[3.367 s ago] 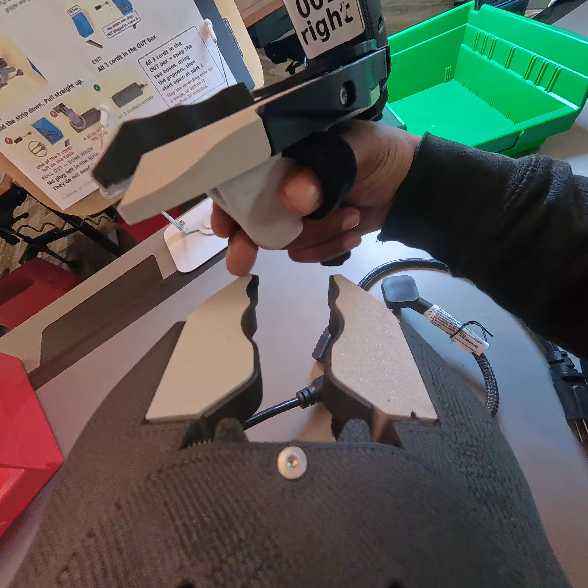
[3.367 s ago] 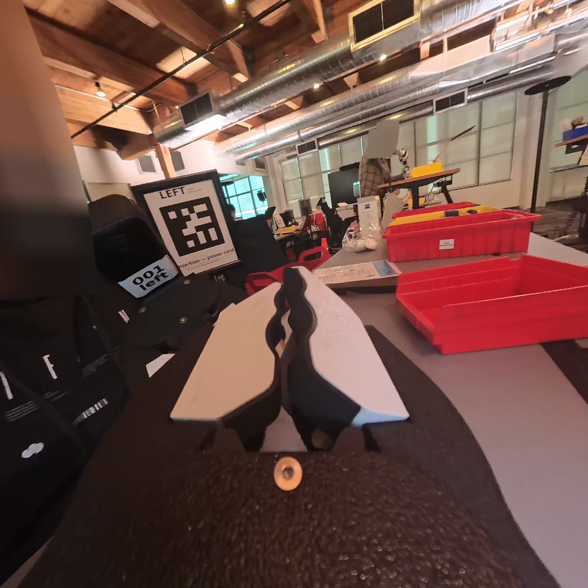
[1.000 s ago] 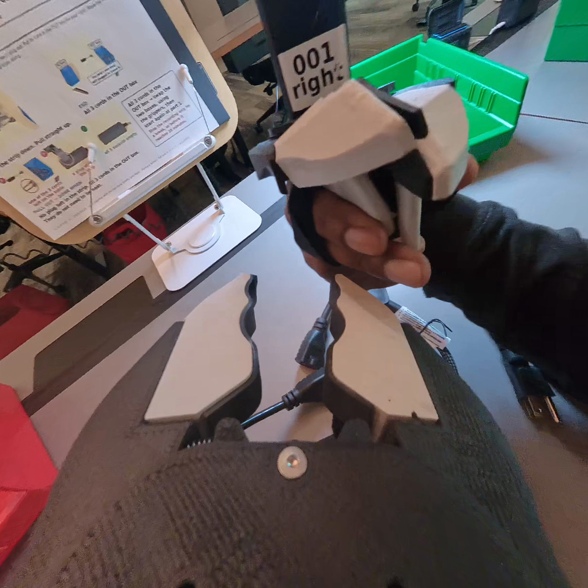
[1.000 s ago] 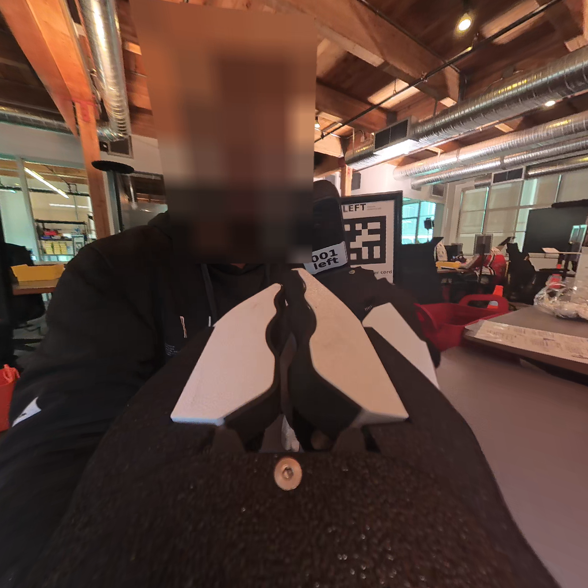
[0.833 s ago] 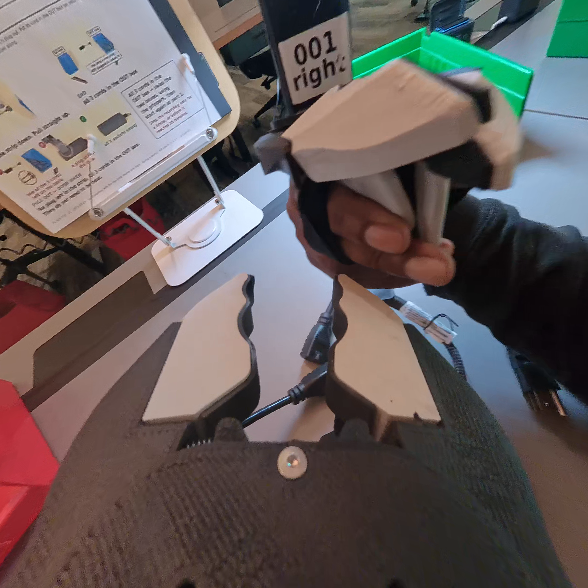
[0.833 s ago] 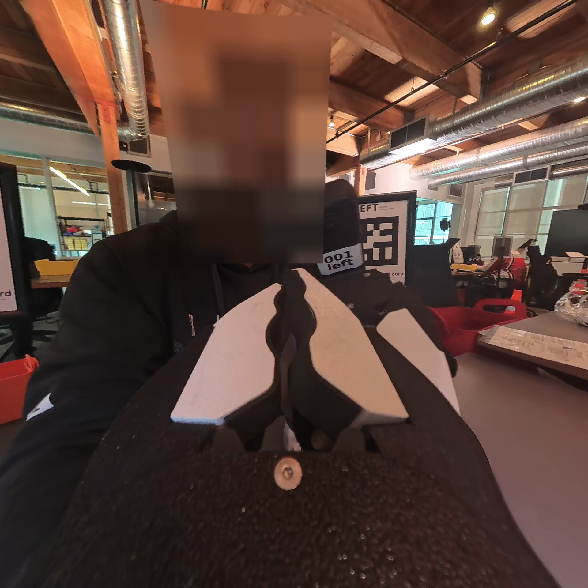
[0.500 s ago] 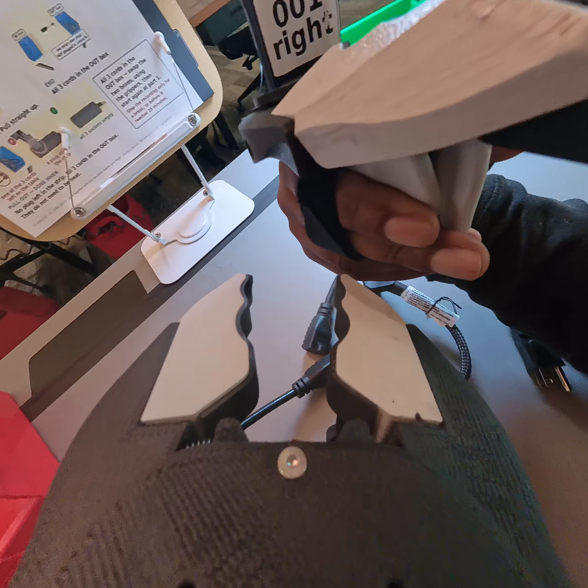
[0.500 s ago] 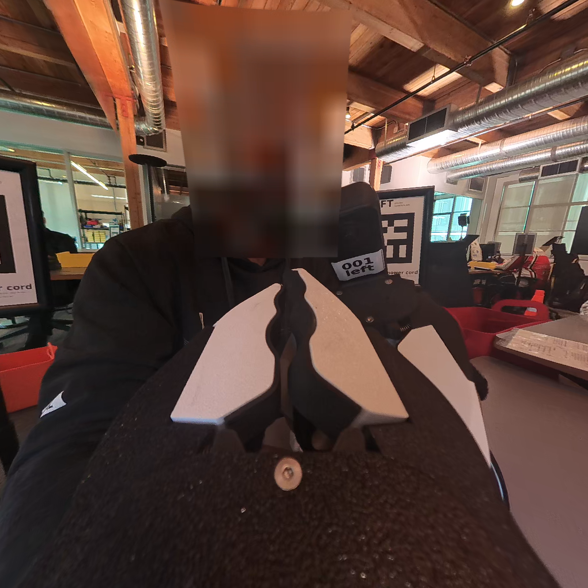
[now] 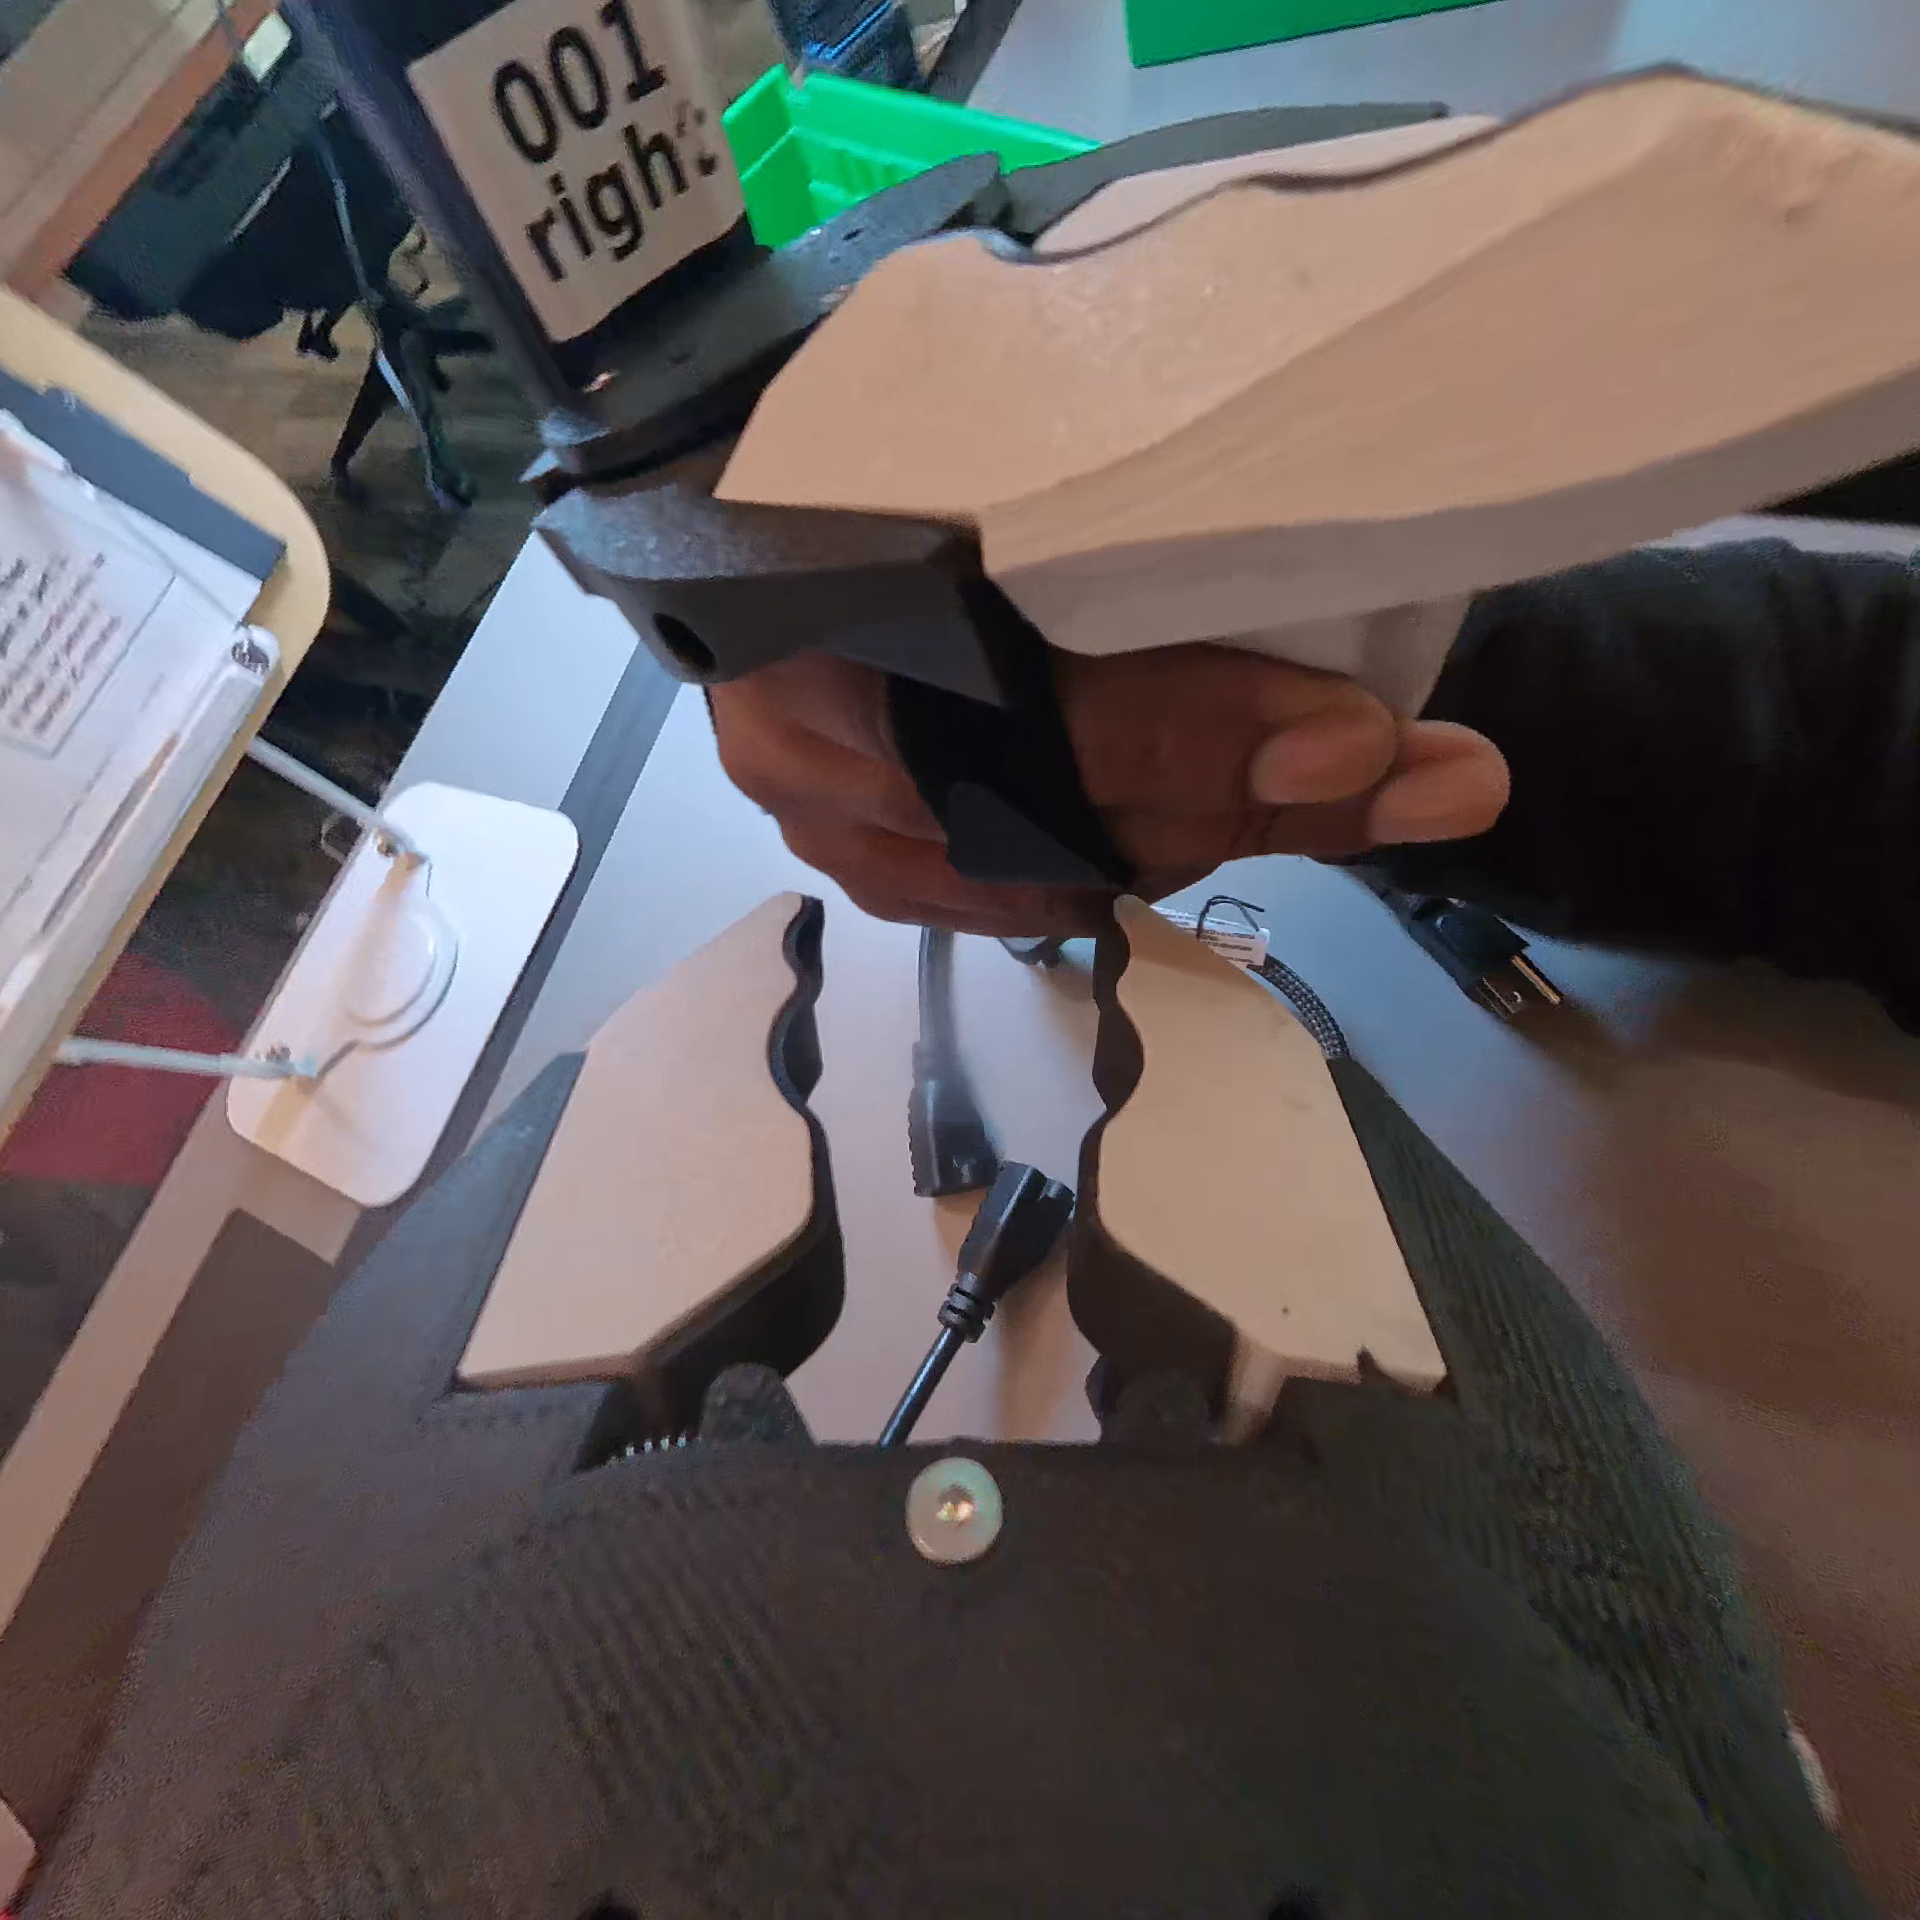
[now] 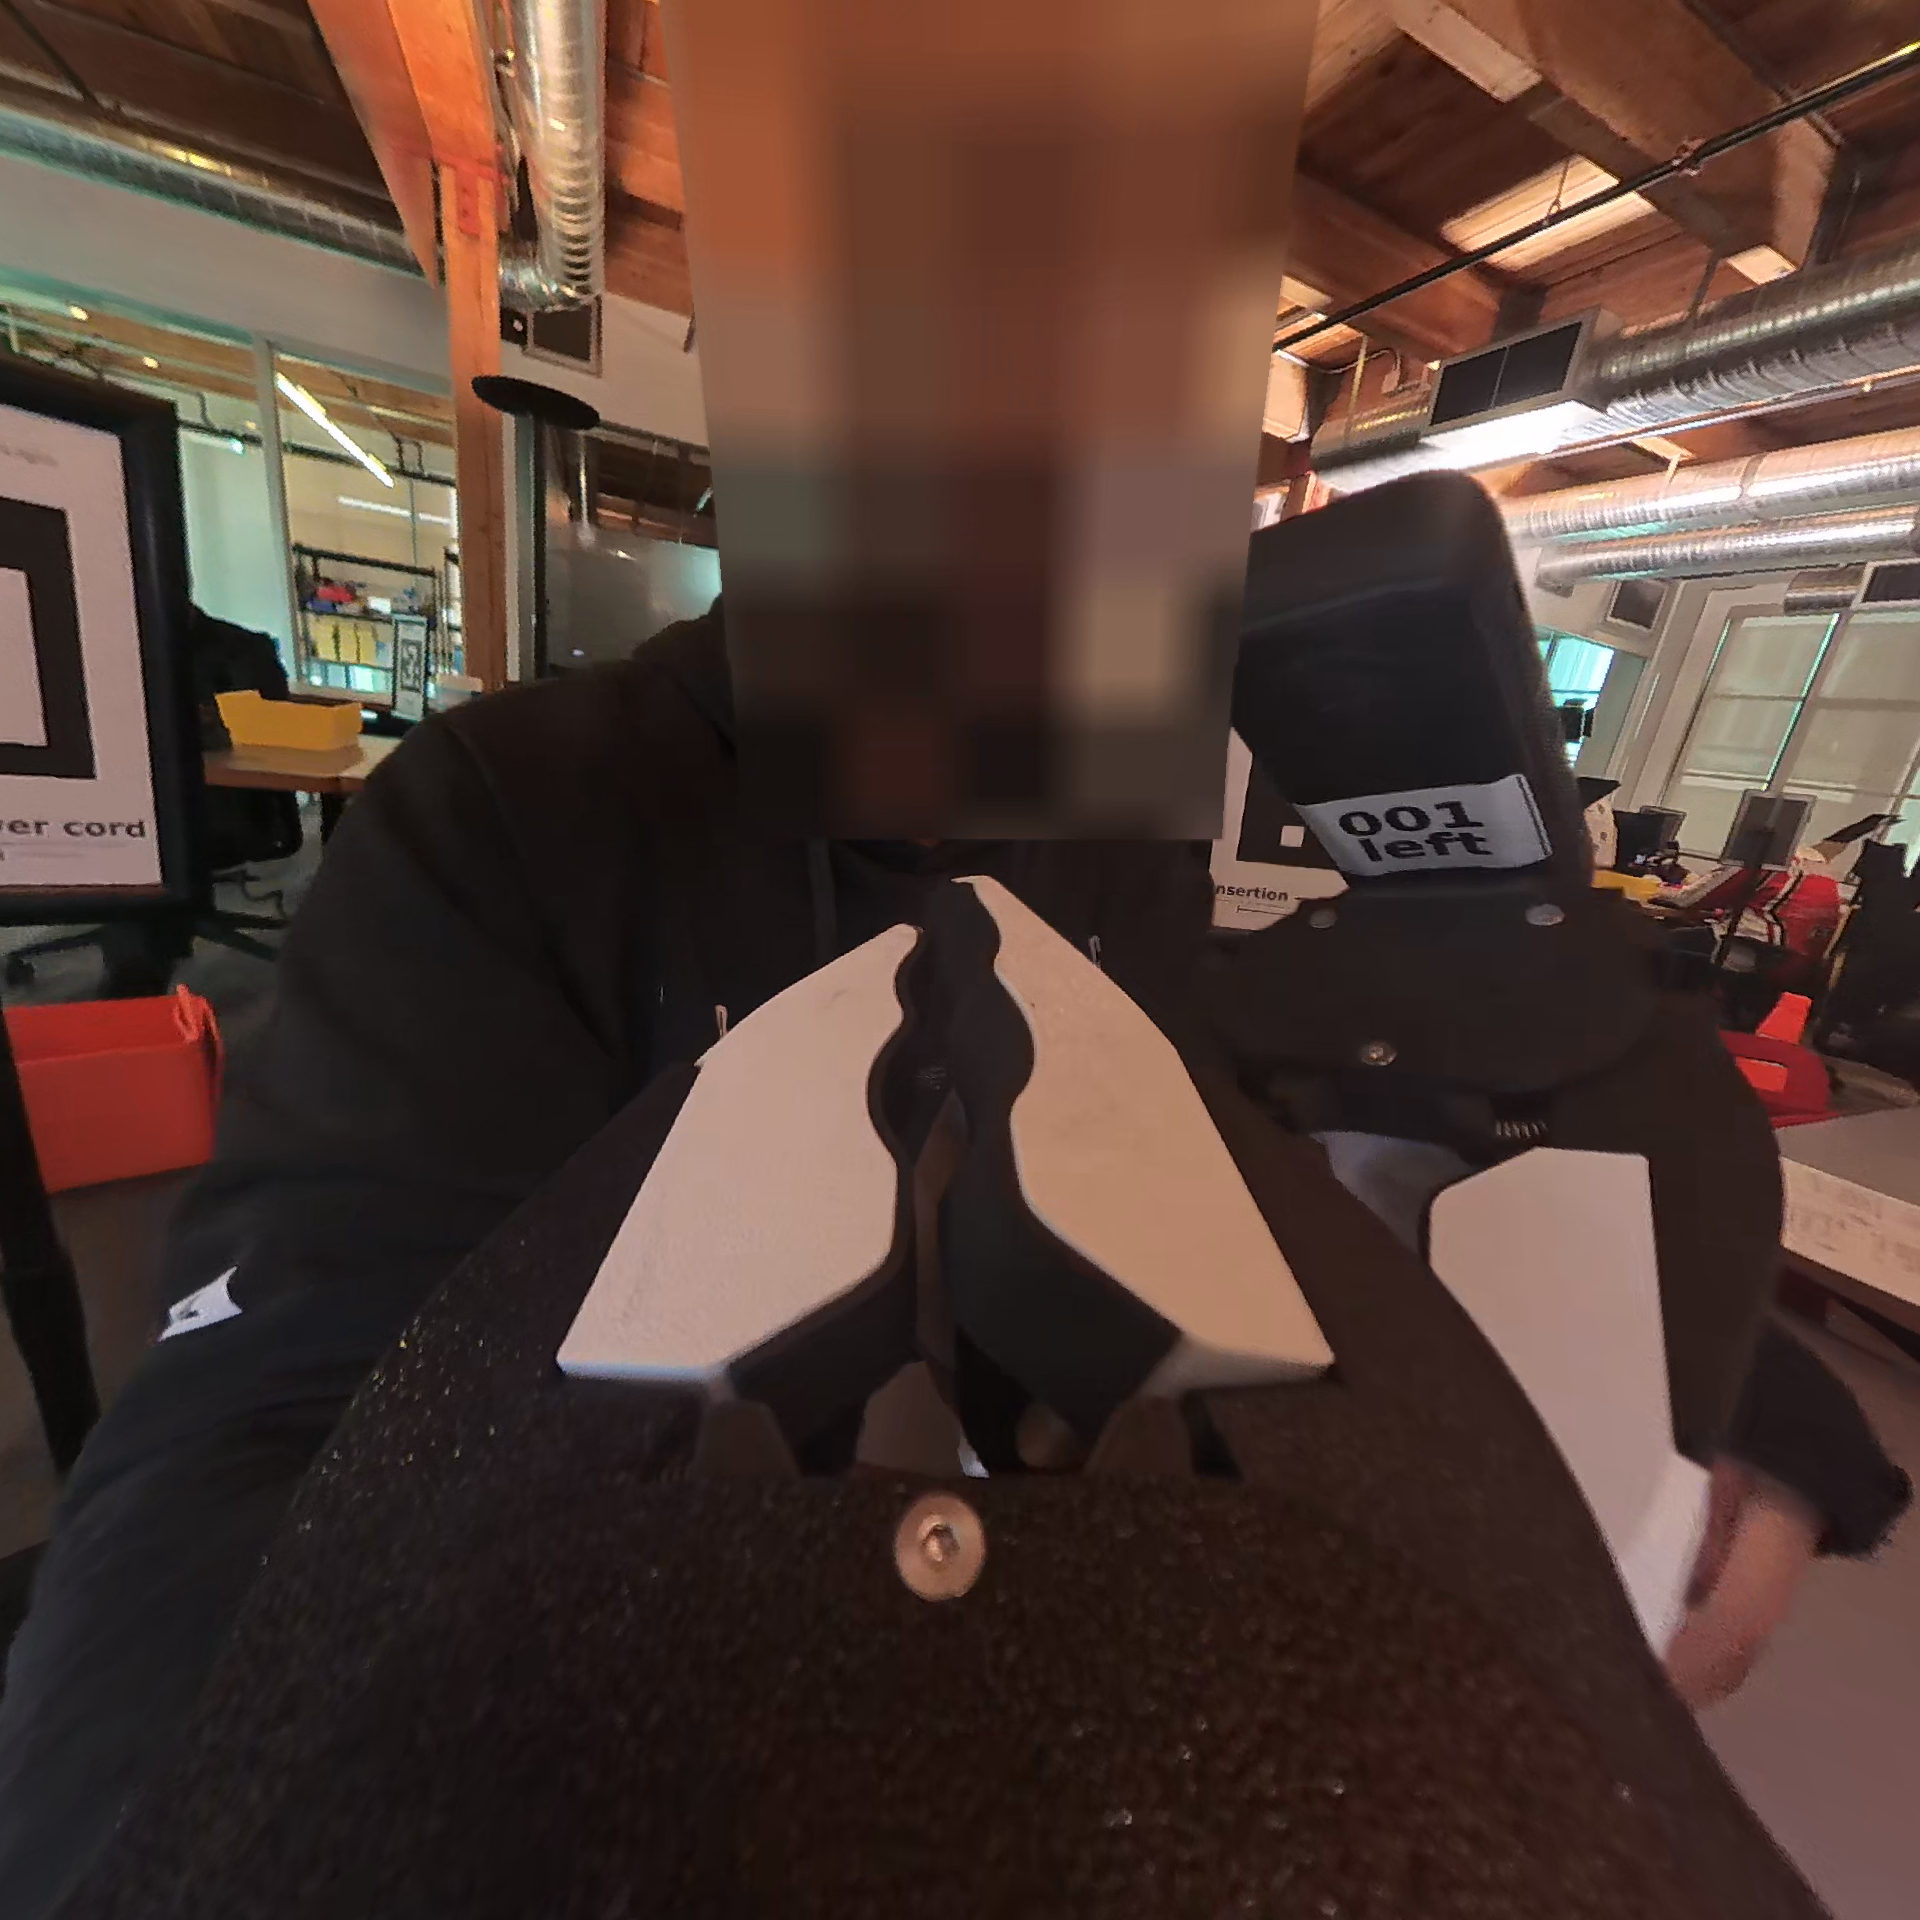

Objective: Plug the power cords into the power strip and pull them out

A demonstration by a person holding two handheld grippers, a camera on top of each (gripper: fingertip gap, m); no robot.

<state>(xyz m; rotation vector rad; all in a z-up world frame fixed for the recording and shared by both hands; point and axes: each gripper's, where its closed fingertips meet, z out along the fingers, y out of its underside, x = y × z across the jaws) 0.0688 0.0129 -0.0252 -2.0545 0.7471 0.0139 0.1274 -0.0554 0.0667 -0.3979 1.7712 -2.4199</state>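
My left gripper [image 9: 961, 935] is open and empty, low over the grey table [image 9: 1621, 1195]. Between its fingers lie a black cord connector [image 9: 940, 1132] and a smaller black plug [image 9: 1016, 1216] on a thin cord. A braided cable [image 9: 1304, 1003] with a white tag lies just past the right finger. A black three-prong plug [image 9: 1496, 966] lies farther right. My right gripper [image 10: 951, 914] is shut with nothing seen in it, and it points at the person's black hoodie [image 10: 540, 1039]. It also shows in the left wrist view [image 9: 1455, 208], held in a hand [image 9: 1195, 769] above the cords. No power strip is in view.
A document stand with an instruction sheet [image 9: 94, 675] and its white base [image 9: 395, 997] stands at the table's left edge. A green bin [image 9: 852, 135] sits at the back. Red bins [image 10: 104, 1081] stand behind the person. The left gripper [image 10: 1455, 1039] shows at the right. The grippers' ends are close to 12 cm from one another.
The right gripper has come closer to the left camera and now hangs over it. The left gripper has shifted, so the small plug now lies between its fingers. Both grippers keep their state.
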